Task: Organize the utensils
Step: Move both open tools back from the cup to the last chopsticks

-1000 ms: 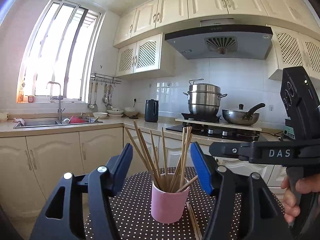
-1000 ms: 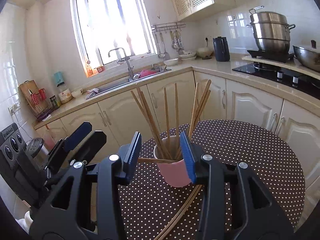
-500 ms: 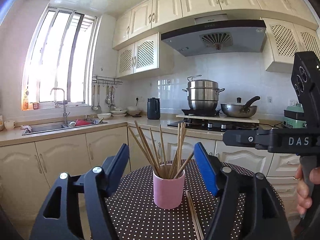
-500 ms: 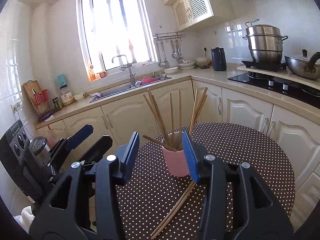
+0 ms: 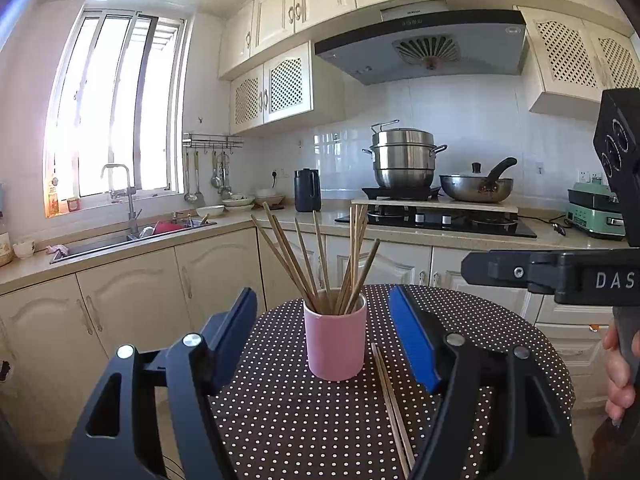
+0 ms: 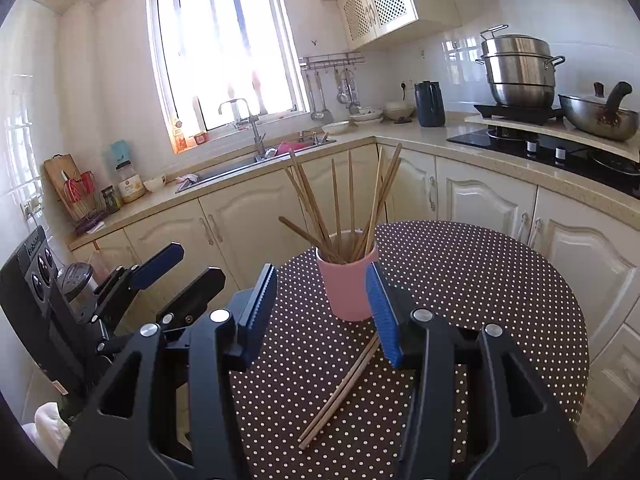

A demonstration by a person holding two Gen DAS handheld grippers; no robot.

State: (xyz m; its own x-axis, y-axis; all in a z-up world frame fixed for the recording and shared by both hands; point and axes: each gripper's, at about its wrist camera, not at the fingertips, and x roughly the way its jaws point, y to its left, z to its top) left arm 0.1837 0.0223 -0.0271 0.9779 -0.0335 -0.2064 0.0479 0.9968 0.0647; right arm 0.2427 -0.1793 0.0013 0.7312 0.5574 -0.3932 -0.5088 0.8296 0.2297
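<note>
Lying flat on the dotted table (image 6: 480,272), two loose chopsticks (image 6: 340,392) touch the pink cup's (image 6: 350,292) base, their length running toward the viewer. Both the left gripper (image 5: 324,340) and right gripper (image 6: 322,312), jaws apart and just opening, hold nothing. More chopsticks (image 6: 344,204) stand in the cup, fanned upward.

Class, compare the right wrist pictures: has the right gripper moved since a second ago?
Yes. The right gripper has backed away from the pink cup, which stands farther off on the dotted table; its empty jaws have just been opening.
</note>
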